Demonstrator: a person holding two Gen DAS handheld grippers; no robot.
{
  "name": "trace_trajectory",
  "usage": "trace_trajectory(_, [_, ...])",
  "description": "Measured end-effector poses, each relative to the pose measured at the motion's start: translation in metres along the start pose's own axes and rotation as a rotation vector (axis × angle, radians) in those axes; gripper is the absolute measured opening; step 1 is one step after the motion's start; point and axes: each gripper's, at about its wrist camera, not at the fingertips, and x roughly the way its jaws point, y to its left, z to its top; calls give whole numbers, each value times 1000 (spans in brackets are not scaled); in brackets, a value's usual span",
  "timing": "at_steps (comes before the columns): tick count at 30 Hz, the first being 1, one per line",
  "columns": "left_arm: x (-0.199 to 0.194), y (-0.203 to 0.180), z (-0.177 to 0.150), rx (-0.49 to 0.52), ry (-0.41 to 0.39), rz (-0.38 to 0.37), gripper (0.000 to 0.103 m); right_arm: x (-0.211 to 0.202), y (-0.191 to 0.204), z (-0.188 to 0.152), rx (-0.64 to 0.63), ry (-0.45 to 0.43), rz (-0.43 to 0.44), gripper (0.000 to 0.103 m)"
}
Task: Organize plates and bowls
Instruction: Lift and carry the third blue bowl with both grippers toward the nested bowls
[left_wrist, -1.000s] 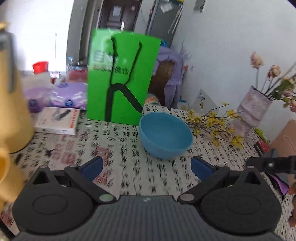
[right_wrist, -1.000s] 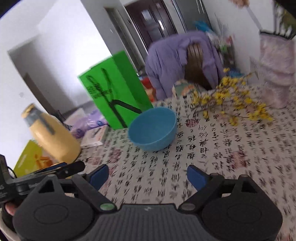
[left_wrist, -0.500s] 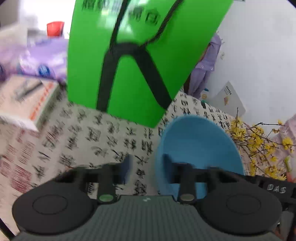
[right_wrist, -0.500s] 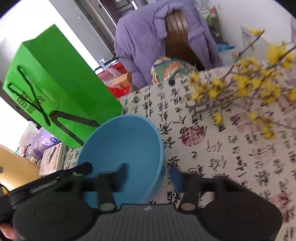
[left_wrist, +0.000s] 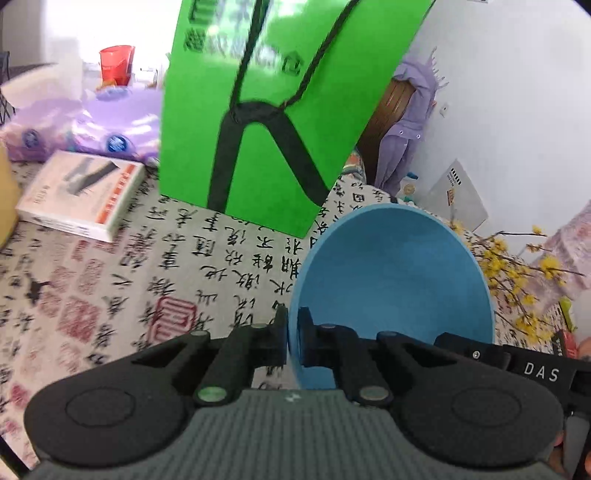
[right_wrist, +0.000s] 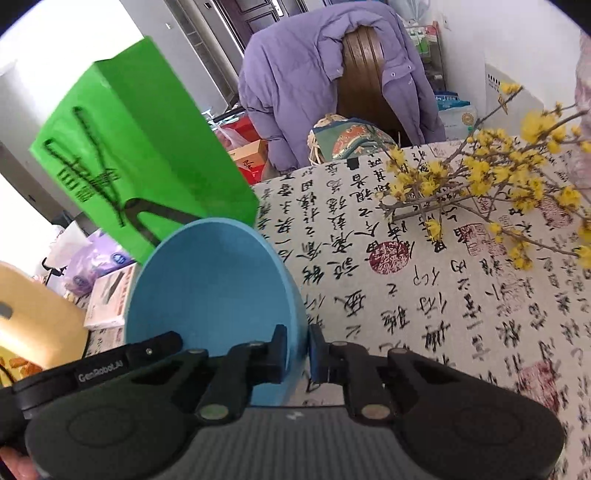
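A blue bowl (left_wrist: 395, 280) stands on the calligraphy-print tablecloth (left_wrist: 110, 295). My left gripper (left_wrist: 293, 332) is shut on the bowl's left rim, one finger outside and one inside. My right gripper (right_wrist: 298, 350) is shut on the bowl's (right_wrist: 210, 284) right rim in the same way. Each gripper's black body shows at the edge of the other's view. No plates are in view.
A tall green paper bag (left_wrist: 280, 110) stands right behind the bowl. A white box (left_wrist: 81, 195) and purple packs (left_wrist: 92, 122) lie left. Yellow flower branches (right_wrist: 480, 192) lie right. A yellow jug (right_wrist: 33, 314) stands left. A chair with a purple jacket (right_wrist: 314, 81) is beyond the table.
Both grippers moved forward from open and apart to the bowl and closed on its opposite rims. The bowl now sits close in both views.
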Motion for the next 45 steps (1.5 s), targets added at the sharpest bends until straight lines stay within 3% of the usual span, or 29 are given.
trace_trajectory(6, [-71,4,-23,-10,-20,2,6,-59,29,-25,-43,-11,18,12])
trace_trajectory(12, [-160,7,-63,20,-107,17,6,-130,60,-65,-98,-41,67,12])
trace_trajectory(23, [-283,31,-183,3,-229,35,7,-221,83,-190,-158,-52,152,13])
trace_trajectory(32, [-321,71,-307,-67,-279,17,8,-245,80,-330,-212,-132,155,13])
trace_trajectory(35, [-333,80,-342,-83,-328,35,8,-248,81,-370,-237,-147,152,13])
trace_trajectory(41, [-357,78,-392,-25,-442,77,8,-259,83,-428,-276,-229,139,13])
trace_trajectory(45, [-359,75,-403,5,-444,97,8,-265,87,-446,-321,-271,99,13])
